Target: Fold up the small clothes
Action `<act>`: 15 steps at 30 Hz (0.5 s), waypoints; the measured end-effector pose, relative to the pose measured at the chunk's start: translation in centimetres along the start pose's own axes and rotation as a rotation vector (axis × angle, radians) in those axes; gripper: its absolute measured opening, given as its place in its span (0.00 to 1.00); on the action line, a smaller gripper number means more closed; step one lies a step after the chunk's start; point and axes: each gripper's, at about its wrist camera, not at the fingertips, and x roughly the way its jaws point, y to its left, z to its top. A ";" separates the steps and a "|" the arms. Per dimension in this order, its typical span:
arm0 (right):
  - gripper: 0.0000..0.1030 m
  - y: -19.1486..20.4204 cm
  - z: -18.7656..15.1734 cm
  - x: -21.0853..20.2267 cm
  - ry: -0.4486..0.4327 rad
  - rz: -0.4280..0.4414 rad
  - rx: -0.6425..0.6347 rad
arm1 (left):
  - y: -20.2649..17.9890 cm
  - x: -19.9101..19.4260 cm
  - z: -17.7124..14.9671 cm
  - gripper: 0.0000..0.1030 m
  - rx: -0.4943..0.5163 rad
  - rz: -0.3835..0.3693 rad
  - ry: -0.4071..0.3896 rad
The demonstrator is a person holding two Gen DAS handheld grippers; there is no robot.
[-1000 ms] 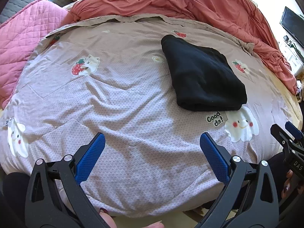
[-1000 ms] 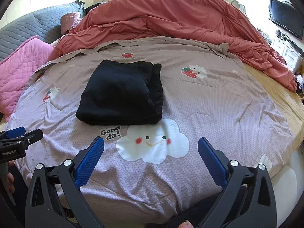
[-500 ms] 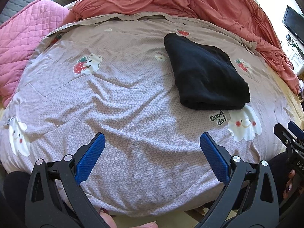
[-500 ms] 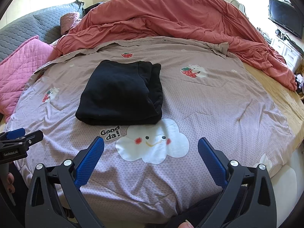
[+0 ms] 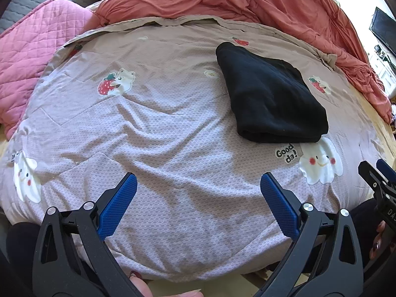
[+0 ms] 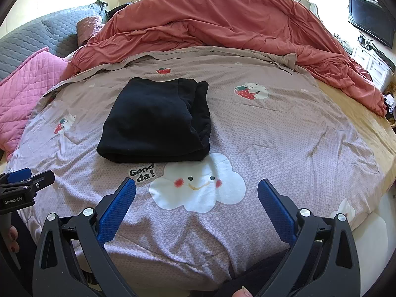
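On the lilac bedspread (image 6: 284, 133), toward its middle and well back from the near edge, lies the folded black garment (image 6: 153, 123), a neat rectangle with its layered edges stacked along the right side. Its near edge just touches the white smiling cloud print (image 6: 198, 185) and the "Good da!" label (image 6: 142, 172). From my left gripper's camera the same garment (image 5: 269, 96) sits to the right of centre, apart from the strawberry bear print (image 5: 116, 81) on the left half of the bedspread.

My right gripper (image 6: 196, 198) hovers over the near edge of the bedspread with its blue pads (image 6: 116, 210) spread wide, holding nothing. My left gripper (image 5: 198, 193) hangs the same way over the near edge, pads (image 5: 117, 205) wide apart and empty, well short of the garment.

Along the far edge a rust-red duvet (image 6: 222, 22) is heaped up, with a pink quilted pillow (image 6: 22, 94) at the left edge.
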 end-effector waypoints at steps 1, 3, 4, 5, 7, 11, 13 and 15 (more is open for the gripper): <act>0.95 0.0 0.0 0.0 0.000 0.000 0.000 | 0.0 0.0 0.0 0.91 -0.002 0.000 0.000; 0.95 -0.1 0.0 0.0 0.001 0.000 0.002 | 0.1 0.0 0.0 0.91 -0.004 0.000 0.001; 0.96 0.0 0.1 0.0 0.001 0.000 0.002 | 0.1 0.0 0.0 0.91 -0.004 0.001 0.001; 0.96 0.0 0.0 0.0 0.002 -0.001 0.004 | 0.1 0.0 0.0 0.91 -0.005 0.003 0.001; 0.96 -0.1 0.0 0.0 0.003 -0.002 0.005 | 0.1 0.0 0.1 0.91 -0.007 0.007 0.002; 0.95 -0.2 0.0 0.0 0.003 -0.002 0.006 | 0.1 0.0 0.1 0.91 -0.008 0.012 0.001; 0.95 -0.2 0.0 0.0 0.003 -0.003 0.012 | 0.1 0.0 0.1 0.91 -0.006 0.011 -0.001; 0.95 -0.3 0.0 0.0 0.002 -0.004 0.018 | 0.0 0.0 0.1 0.91 -0.002 0.008 -0.001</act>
